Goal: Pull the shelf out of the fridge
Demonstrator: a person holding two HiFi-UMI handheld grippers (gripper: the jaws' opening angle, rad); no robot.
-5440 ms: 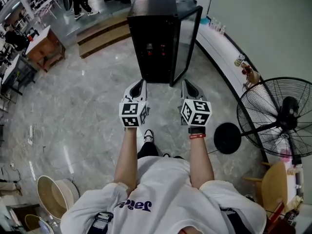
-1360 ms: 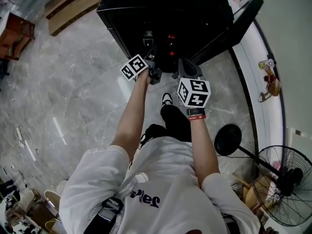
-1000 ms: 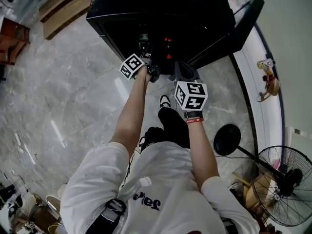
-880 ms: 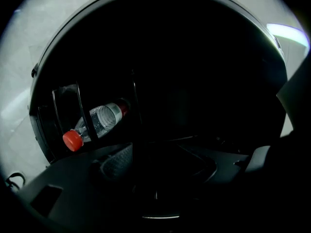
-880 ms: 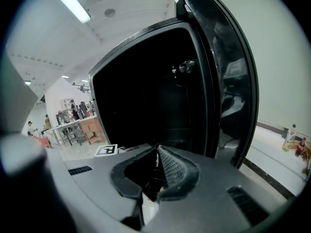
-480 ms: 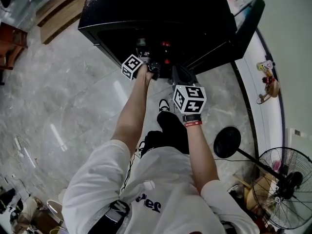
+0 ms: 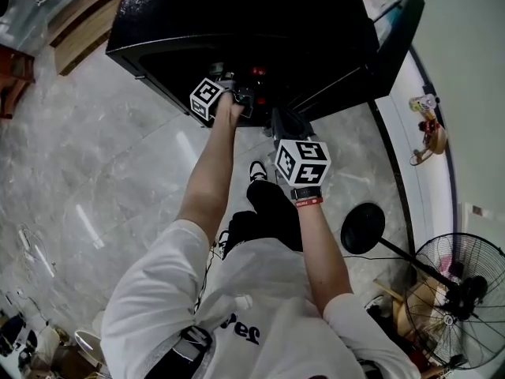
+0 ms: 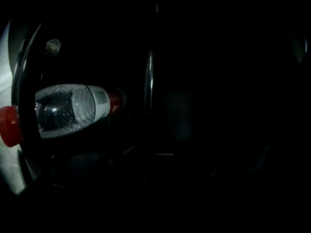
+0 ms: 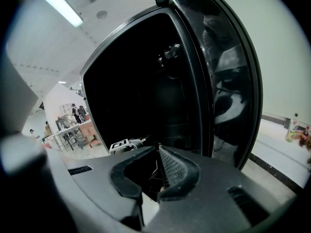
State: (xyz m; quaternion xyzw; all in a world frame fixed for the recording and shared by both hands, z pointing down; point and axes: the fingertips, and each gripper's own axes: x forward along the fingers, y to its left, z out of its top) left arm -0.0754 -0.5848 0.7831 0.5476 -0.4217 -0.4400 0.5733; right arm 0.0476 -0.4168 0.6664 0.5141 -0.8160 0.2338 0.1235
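inside the fridge [image 7: 237,22] the left gripper [image 7: 243,101] is too dark to read, the right gripper [image 7: 286,120] gapes empty just outside; any pull should stay level, minding the bottle [image 8: 68,109].

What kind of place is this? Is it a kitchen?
Probably not: more likely a big workshop hall. The black fridge stands on a shiny stone floor, a large standing fan is nearby, and people gather at tables in the background.

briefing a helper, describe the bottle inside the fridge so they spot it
Start at the black fridge with its door open. In its dark interior sits a clear plastic bottle. Its red cap and white label band stand out against the blackness around it.
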